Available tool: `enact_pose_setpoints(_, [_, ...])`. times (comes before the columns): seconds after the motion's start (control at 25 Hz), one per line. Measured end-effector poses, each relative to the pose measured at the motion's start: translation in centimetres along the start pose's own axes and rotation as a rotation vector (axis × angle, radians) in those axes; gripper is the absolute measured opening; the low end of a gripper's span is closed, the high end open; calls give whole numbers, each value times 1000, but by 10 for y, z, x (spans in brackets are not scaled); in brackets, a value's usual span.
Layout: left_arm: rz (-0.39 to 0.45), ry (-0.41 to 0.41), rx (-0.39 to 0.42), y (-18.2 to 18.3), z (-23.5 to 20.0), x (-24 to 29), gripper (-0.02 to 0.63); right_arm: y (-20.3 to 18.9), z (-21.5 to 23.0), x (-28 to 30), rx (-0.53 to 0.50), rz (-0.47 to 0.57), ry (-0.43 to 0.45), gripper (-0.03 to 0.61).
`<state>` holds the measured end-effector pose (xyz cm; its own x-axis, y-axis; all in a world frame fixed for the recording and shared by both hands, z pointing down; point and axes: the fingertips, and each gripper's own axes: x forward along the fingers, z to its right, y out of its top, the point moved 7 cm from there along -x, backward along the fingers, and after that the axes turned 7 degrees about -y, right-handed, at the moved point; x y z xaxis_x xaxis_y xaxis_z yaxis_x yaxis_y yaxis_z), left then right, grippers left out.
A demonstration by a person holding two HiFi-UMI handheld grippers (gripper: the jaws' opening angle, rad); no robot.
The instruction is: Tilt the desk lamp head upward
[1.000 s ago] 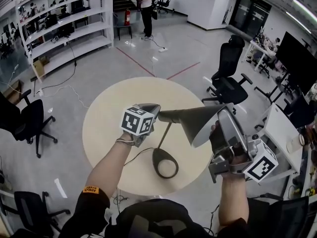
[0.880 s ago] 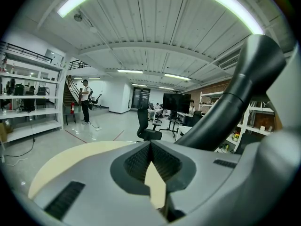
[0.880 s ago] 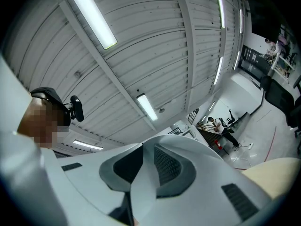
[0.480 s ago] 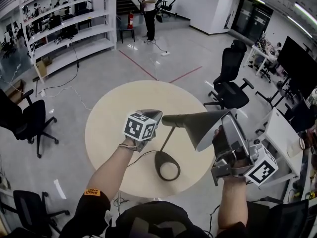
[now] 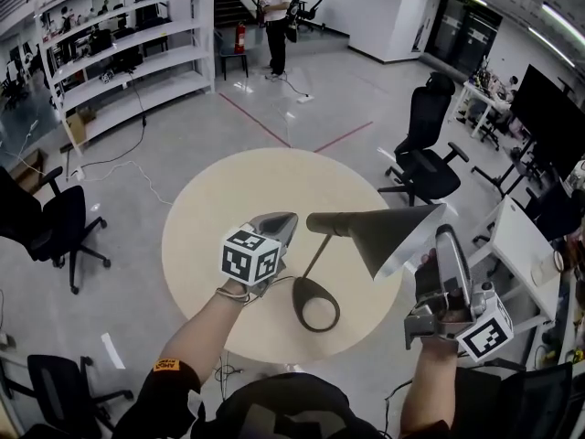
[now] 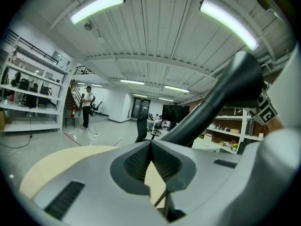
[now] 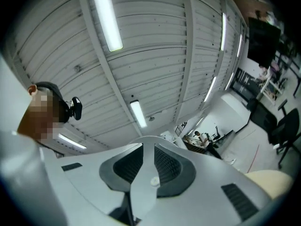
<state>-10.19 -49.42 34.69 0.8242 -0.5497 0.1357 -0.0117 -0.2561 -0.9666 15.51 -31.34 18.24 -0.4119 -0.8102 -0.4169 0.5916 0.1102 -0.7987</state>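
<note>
Black office chairs (image 5: 422, 144) and white shelving (image 5: 119, 53) ringed the round beige table (image 5: 210, 236). Above it the smooth grey conical desk lamp head (image 5: 379, 230) (thin stem, oval base) was pinched at its rim by the right gripper (image 5: 445, 240), while the left gripper (image 5: 283, 221), its ribbed jaws pressed together, sat just beside the neck.

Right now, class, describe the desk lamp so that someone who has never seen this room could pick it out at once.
Find the round beige table in the middle of the open office floor. The desk lamp stands on it: dark oval base, thin slanted stem, grey cone shade pointing sideways. Unlike the left gripper and right gripper flanking it, it carries no black-and-white marker cube.
</note>
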Motion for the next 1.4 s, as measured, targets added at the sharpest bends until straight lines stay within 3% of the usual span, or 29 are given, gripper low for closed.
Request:
enact_pose_setpoints(0.16, [42,-28,-4,-19,21,-28,46,-33,0,-34,-197,-41,-165,80])
enact_pose_setpoints(0.36, [75,-18,-24,-54,45,-63,46,-109,-3,-66,-420,-210,-362,21])
enact_pose_setpoints(0.6, [70,-7,10,-96,72,-87,46,-205,-3,-75,-623,-417,-469,15])
enact_pose_setpoints(0.8, [31,20,-1,-135,91,-94,46,-239,3,-87,-610,-490,-525,15])
enact_pose_setpoints(1.0, [-8,76,-23,-159,112,-106,46,-254,7,-102,-576,-527,-516,15])
enact_pose_setpoints(1.2, [9,157,-29,-169,144,-116,46,-249,13,-127,-560,-529,-470,15])
enact_pose_setpoints(1.4, [42,239,-44,-174,197,-105,46,-219,25,-167,-525,-525,-427,15])
